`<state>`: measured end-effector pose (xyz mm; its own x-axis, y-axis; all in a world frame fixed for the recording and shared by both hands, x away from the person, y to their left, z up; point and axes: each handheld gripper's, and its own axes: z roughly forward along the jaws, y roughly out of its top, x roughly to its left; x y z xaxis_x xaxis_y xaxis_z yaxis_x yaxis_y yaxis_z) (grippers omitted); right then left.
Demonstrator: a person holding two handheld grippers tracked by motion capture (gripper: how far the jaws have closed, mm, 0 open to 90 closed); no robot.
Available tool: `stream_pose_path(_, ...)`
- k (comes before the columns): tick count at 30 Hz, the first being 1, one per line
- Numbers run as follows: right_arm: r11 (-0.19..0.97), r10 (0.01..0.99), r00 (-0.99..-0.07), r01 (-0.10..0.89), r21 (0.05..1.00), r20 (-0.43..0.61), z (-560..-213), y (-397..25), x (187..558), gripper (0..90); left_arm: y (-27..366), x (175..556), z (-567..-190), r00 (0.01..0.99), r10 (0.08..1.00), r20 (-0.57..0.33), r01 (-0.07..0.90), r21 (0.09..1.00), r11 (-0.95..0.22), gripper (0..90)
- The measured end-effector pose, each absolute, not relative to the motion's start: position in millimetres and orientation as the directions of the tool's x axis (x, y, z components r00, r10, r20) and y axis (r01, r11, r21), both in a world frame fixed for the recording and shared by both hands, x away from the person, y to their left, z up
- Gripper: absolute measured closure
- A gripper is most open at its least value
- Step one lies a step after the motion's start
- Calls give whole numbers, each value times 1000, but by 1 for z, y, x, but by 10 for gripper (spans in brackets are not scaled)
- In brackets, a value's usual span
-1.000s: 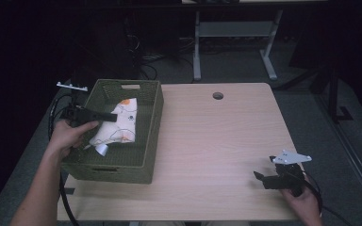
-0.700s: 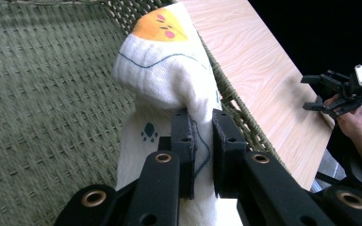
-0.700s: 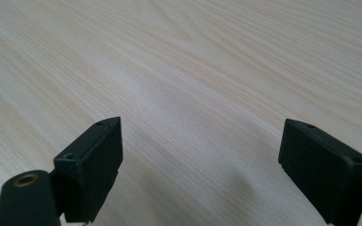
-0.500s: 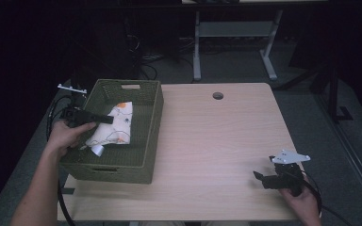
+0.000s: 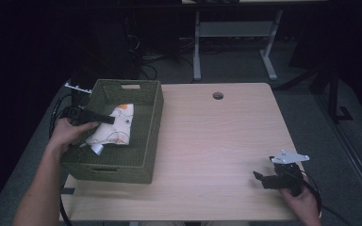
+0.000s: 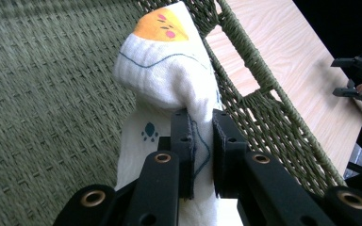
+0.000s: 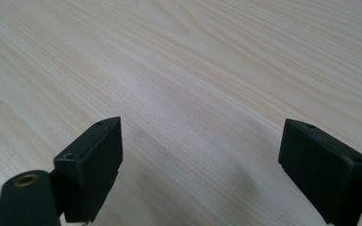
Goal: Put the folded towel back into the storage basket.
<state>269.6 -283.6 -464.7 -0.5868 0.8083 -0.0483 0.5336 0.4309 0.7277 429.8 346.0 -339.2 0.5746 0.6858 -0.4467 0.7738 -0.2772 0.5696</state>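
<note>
sock (image 6: 169, 75) lifted inside basket (image 5: 143, 155)

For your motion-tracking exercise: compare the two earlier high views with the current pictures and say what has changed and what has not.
The left gripper, shut on the white sock, has drawn back slightly toward the basket's left wall, and the sock has shifted with it. The grip is unchanged. The right gripper stays open over the table's near right corner; the basket has not moved.

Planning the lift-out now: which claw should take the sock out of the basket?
Left. The left claw is already shut on the sock inside the basket. The right claw is open over bare table at the near right corner, far from the basket.
</note>
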Motion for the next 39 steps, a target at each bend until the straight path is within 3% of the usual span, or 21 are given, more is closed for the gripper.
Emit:
stream_pose_path(3,429,809,-586,537,727,-46,-465,-283,269,139,342,432,-344,588,676,-445,769,568,-295,808)
stream_pose_path(4,429,809,-586,537,726,-45,-465,-283,269,139,341,434,-345,568,692,-445,781,556,-284,782)
stream_pose_path(5,429,808,-588,537,726,-42,-466,-283,270,139,340,435,-346,552,704,-448,789,553,-267,664)
stream_pose_path(9,428,806,-590,534,729,-42,-465,-283,269,139,340,436,-344,543,716,-440,787,564,-251,629)
stream_pose_path(39,437,791,-610,517,736,-42,-462,-277,266,139,311,419,-337,567,723,-394,768,571,-291,566)
